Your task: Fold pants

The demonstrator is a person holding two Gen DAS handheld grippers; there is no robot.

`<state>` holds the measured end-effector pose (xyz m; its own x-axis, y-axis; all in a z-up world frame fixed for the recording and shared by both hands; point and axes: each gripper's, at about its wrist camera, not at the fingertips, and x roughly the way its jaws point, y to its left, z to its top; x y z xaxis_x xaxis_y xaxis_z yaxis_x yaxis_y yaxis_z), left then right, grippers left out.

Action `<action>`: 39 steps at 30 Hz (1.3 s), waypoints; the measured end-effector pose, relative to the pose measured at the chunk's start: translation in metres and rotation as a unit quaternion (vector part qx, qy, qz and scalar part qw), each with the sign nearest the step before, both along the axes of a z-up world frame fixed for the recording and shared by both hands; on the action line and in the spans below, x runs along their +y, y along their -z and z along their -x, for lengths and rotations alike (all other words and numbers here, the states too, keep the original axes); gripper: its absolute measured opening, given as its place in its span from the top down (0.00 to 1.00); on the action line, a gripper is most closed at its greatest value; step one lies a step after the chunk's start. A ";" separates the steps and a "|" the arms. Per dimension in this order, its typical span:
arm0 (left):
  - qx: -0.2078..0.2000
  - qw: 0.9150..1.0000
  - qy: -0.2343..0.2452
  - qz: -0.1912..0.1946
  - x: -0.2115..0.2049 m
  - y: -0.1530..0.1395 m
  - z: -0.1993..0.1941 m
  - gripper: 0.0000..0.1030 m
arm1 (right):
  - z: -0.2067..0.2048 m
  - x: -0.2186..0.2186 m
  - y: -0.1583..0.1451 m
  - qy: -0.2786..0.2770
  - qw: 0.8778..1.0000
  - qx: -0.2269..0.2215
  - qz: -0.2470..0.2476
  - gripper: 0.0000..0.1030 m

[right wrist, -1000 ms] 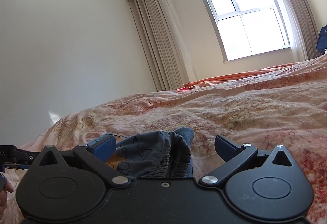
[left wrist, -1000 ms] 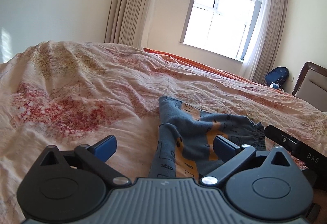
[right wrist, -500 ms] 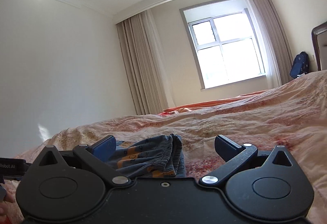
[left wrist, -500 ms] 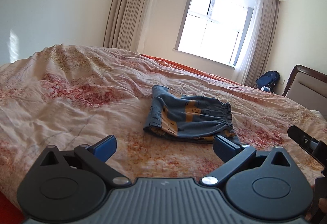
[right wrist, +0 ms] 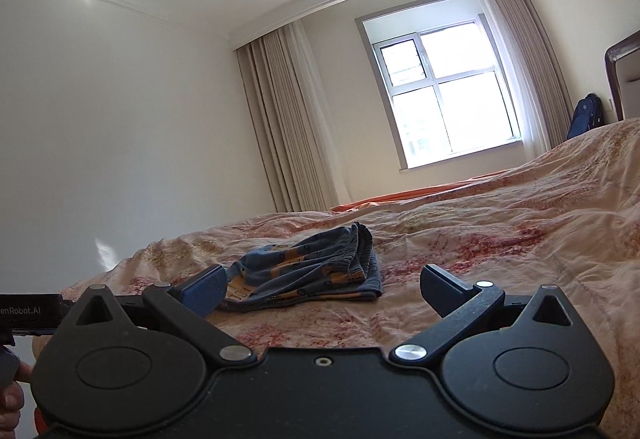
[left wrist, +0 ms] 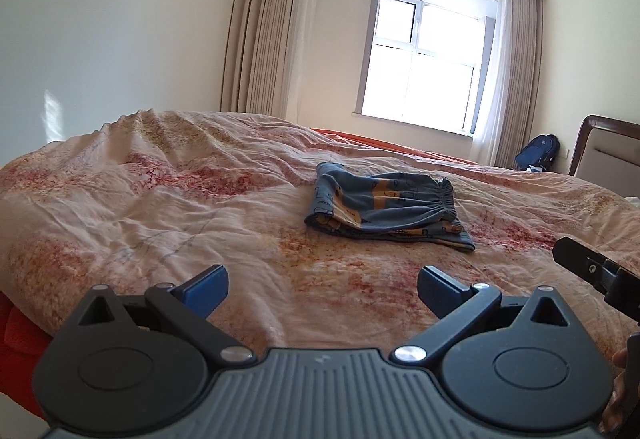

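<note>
left gripper (left wrist: 322, 285) fingers wide, empty, over the bed (left wrist: 160, 207) | right gripper (right wrist: 322, 287) fingers wide, empty, left pad just before the pants | pants (left wrist: 386, 207) folded in a bundle, lying mid-bed, apart from both grippers | window (left wrist: 424, 79) behind

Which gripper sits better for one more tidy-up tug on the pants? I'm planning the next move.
Probably the right gripper: the folded pants lie just beyond its open fingers. From the left gripper, also open, the pants lie farther off across bare quilt.
</note>
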<state>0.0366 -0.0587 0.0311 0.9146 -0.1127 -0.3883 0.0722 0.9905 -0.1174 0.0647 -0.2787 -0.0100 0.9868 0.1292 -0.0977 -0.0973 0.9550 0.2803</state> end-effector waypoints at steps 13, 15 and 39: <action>0.011 1.000 -0.018 0.010 0.011 0.012 0.001 0.00 | 0.000 0.015 0.003 -0.006 0.999 0.005 0.044 0.00; 0.011 1.000 -0.018 0.011 0.011 0.013 0.000 0.00 | -0.002 0.015 0.004 -0.006 0.999 0.008 0.044 0.00; 0.017 1.000 -0.014 0.009 0.010 0.015 0.001 0.00 | -0.006 0.016 0.005 -0.007 0.999 0.019 0.044 0.00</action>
<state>0.0358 -0.0490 0.0157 0.9038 -0.0942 -0.4174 0.0400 0.9898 -0.1366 0.0705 -0.2628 -0.0150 0.9802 0.1326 -0.1468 -0.1022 0.9748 0.1982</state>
